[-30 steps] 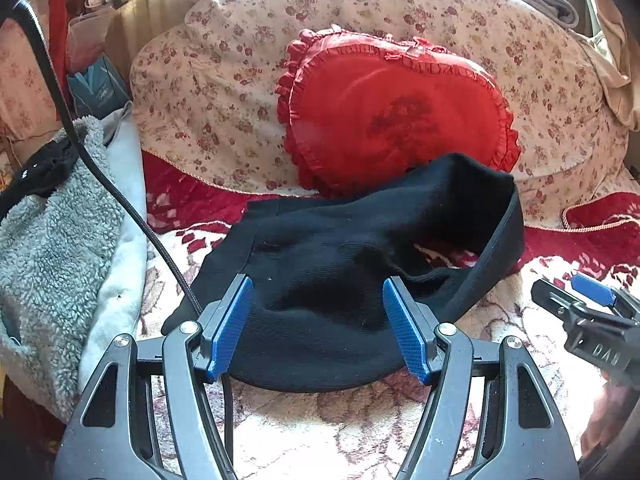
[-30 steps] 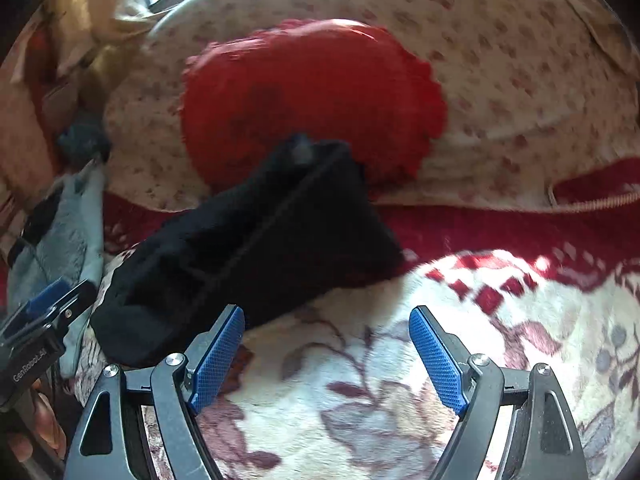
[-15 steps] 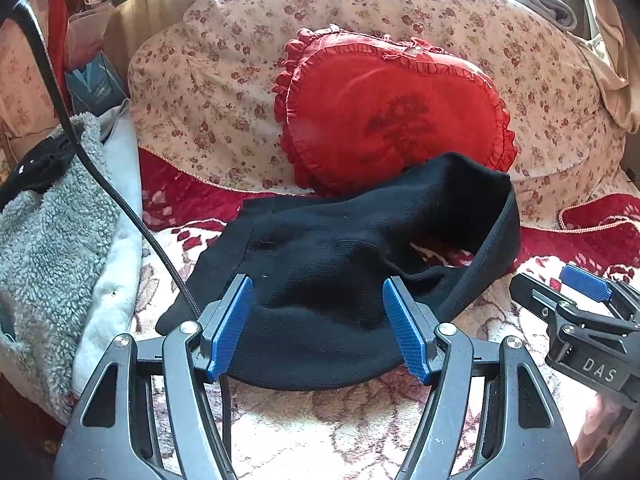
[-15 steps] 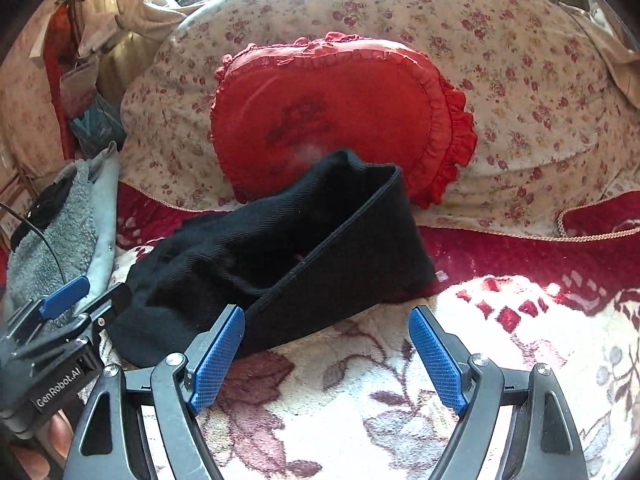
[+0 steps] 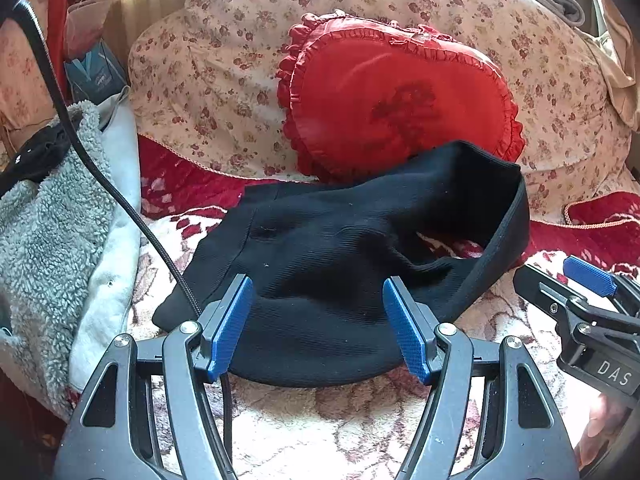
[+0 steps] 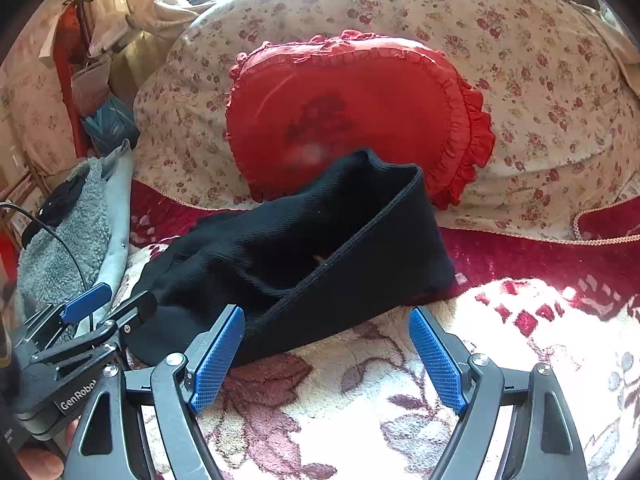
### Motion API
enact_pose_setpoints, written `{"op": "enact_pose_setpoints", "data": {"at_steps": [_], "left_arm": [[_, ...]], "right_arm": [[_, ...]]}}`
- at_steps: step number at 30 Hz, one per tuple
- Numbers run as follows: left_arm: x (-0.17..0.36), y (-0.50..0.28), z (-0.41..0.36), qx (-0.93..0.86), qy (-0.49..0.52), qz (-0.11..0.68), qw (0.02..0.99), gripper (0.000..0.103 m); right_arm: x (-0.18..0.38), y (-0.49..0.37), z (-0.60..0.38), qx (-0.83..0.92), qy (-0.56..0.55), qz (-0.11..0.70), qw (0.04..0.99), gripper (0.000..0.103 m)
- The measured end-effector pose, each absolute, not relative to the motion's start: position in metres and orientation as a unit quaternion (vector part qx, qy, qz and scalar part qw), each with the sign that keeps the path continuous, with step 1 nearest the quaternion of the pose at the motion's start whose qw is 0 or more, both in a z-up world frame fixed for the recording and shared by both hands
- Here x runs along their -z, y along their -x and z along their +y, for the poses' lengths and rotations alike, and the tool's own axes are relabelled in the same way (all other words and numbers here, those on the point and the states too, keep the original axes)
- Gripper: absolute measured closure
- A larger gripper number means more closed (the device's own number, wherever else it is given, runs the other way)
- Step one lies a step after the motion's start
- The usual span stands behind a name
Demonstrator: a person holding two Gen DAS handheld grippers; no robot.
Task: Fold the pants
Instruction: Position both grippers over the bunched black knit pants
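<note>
**Caller:** Sunlit bed [image 5: 312, 432] fills the view, its fleecy cream blanket patterned with dark red flowers, and a big floral pillow [image 5: 208, 80] banked up at the back.

**Analyst:** Against that pillow leans a red heart-shaped cushion [image 5: 384, 96] with a frilled edge. On the left lies a grey fleece garment [image 5: 44, 232], a black cable [image 5: 120, 196] trailing over it.

**Caller:** And the black pants [image 5: 320, 264]?

**Analyst:** Bunched mid-bed, just in front of the cushion — waistband gaping open on the right side and partly standing up.

**Caller:** Left gripper [image 5: 316, 320]?

**Analyst:** Jaws wide apart, hovering over the near edge of the pants, blue pads not pressing the cloth.

**Caller:** Right gripper [image 6: 326, 354]?

**Analyst:** Wide too, nothing held — its left pad sits just at the waistband's near edge, the right pad over bare blanket.
</note>
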State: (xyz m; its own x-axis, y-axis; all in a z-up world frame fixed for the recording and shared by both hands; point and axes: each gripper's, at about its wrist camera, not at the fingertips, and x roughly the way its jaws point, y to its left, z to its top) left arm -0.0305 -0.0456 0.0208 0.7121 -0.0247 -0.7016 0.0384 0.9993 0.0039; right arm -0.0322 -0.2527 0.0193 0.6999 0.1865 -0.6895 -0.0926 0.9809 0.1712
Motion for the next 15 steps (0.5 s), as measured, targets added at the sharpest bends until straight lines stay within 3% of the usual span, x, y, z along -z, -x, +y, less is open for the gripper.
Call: {"op": "enact_pose_setpoints", "data": {"at_steps": [15], "left_arm": [[-0.0129, 0.024, -0.0387, 0.013, 0.0, 0.39, 0.921, 0.035]], "right_arm": [[-0.0112, 0.0224, -0.2444, -0.079, -0.061, 0.394, 0.914, 0.021]]}}
